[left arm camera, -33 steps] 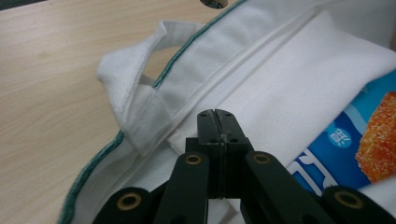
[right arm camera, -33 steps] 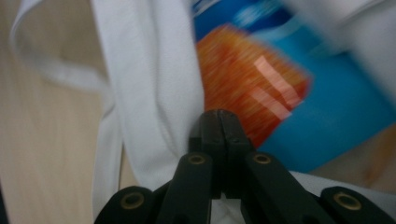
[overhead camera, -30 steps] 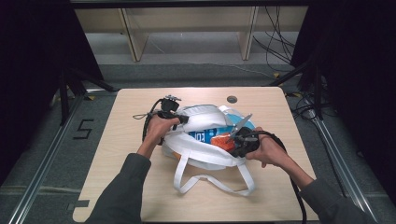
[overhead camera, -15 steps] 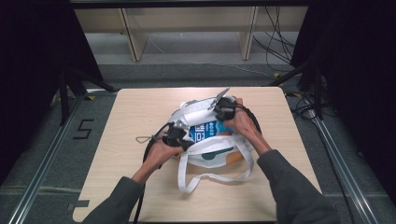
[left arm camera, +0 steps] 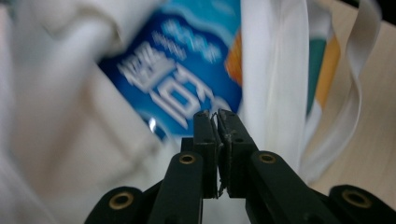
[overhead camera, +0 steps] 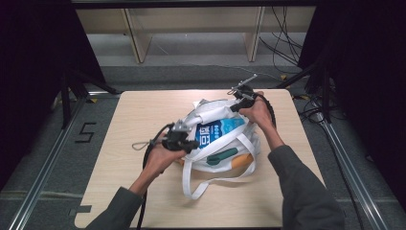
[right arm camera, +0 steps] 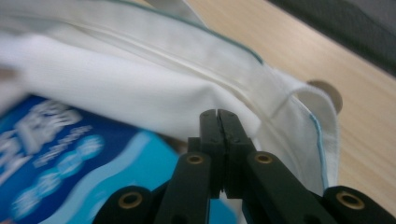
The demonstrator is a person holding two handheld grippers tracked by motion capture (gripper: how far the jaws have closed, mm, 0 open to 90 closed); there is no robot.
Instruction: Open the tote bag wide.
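Observation:
A white tote bag (overhead camera: 210, 112) lies in the middle of the wooden table (overhead camera: 119, 191) with its long straps (overhead camera: 196, 189) trailing toward the person. Inside it I see a blue printed package (overhead camera: 218, 132), a green item (overhead camera: 222, 155) and something orange (overhead camera: 242, 160). My left gripper (overhead camera: 193, 143) is at the bag's near left edge, jaws shut (left arm camera: 217, 114), pointing at the blue package (left arm camera: 177, 84) beside a white strap (left arm camera: 273, 70). My right gripper (overhead camera: 233, 105) is at the bag's far edge, jaws shut (right arm camera: 218, 113), tips against the white fabric (right arm camera: 116, 79) above the package (right arm camera: 70, 154).
A small round disc (right arm camera: 327, 95) lies on the table just beyond the bag's rim. Bare tabletop (right arm camera: 303, 51) runs along the far side. A thin cable loop (overhead camera: 139, 143) trails left of my left hand. Dark frame rails (overhead camera: 335, 143) border the table.
My left gripper came from the bag's far left to its near left edge. My right gripper swung from the near right side to the far edge. The bag's mouth now shows more of the package.

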